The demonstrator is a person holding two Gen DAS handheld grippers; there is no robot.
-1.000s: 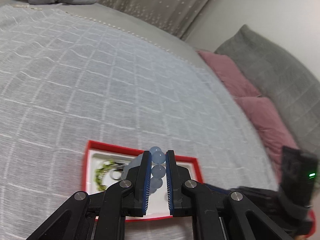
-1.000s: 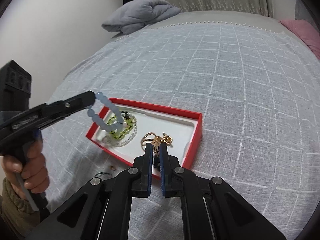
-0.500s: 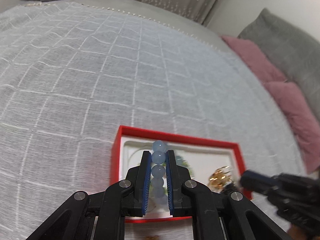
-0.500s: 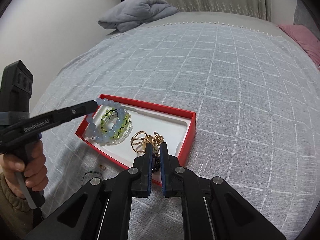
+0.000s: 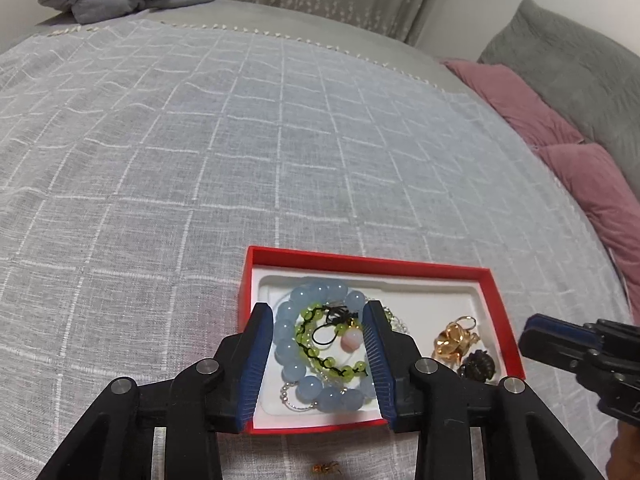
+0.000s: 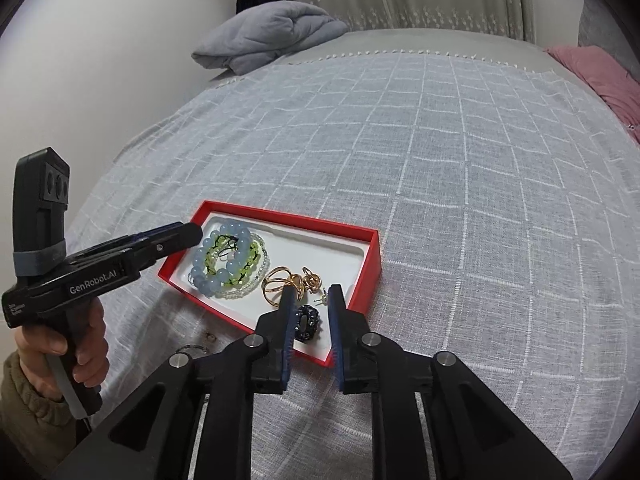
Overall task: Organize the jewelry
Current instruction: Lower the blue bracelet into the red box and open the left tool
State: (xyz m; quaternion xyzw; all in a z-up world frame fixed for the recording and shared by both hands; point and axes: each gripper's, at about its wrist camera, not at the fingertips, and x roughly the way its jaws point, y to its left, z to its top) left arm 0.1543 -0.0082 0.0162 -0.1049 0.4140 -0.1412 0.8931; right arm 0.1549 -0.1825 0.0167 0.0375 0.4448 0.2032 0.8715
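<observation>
A red box [image 5: 364, 265] [image 6: 372, 256] with a white liner lies on the bed. In its left part a pale blue bead bracelet [image 5: 286, 350] [image 6: 208, 270] lies around a green bead bracelet [image 5: 308, 344] [image 6: 244, 266]. Gold rings [image 5: 454, 340] [image 6: 280, 280] and a dark beaded ring [image 5: 478, 364] [image 6: 306, 320] lie in the right part. My left gripper [image 5: 318, 312] [image 6: 188, 236] is open and empty just above the bracelets. My right gripper [image 6: 311, 296] [image 5: 536, 336] is open, its fingers either side of the dark ring.
A small gold earring [image 5: 326, 468] [image 6: 209, 336] and a thin dark ring [image 6: 192, 348] lie on the checked grey bedspread [image 5: 240, 140] in front of the box. Pink pillows [image 5: 560, 148] lie at the right. A folded grey blanket [image 6: 272, 32] lies at the far edge.
My left gripper has opened and the pale blue bracelet now lies in the box around the green one. My right gripper has opened over the dark ring.
</observation>
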